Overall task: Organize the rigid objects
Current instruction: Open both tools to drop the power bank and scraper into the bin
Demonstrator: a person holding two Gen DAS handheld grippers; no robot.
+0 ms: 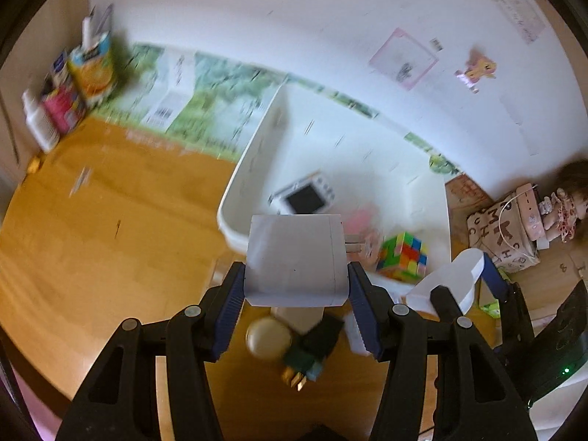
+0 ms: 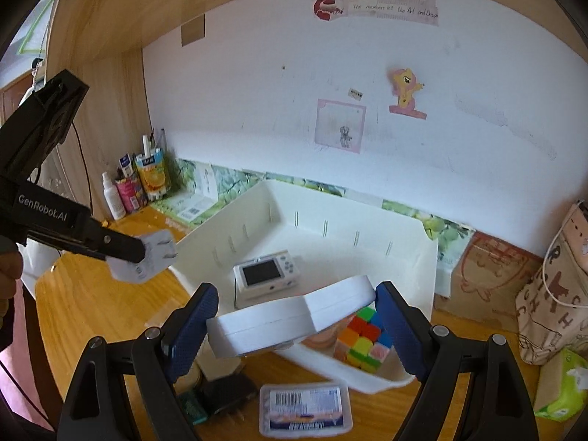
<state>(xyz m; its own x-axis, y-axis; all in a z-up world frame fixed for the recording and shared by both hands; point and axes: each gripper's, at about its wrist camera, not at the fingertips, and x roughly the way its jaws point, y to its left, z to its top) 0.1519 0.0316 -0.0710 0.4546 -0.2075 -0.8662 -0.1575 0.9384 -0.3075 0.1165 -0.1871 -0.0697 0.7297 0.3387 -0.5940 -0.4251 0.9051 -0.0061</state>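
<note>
Left wrist: left gripper clamps a white plug adapter, held above the table edge just beside the white bin; Rubik's cube inside.

Right wrist: right gripper grips a white flat case over the bin's near rim; small camera lies within.

left gripper: "GenRobot.AI" | wall strip: "The members of the Art and Design"

White charger between tongs
</note>
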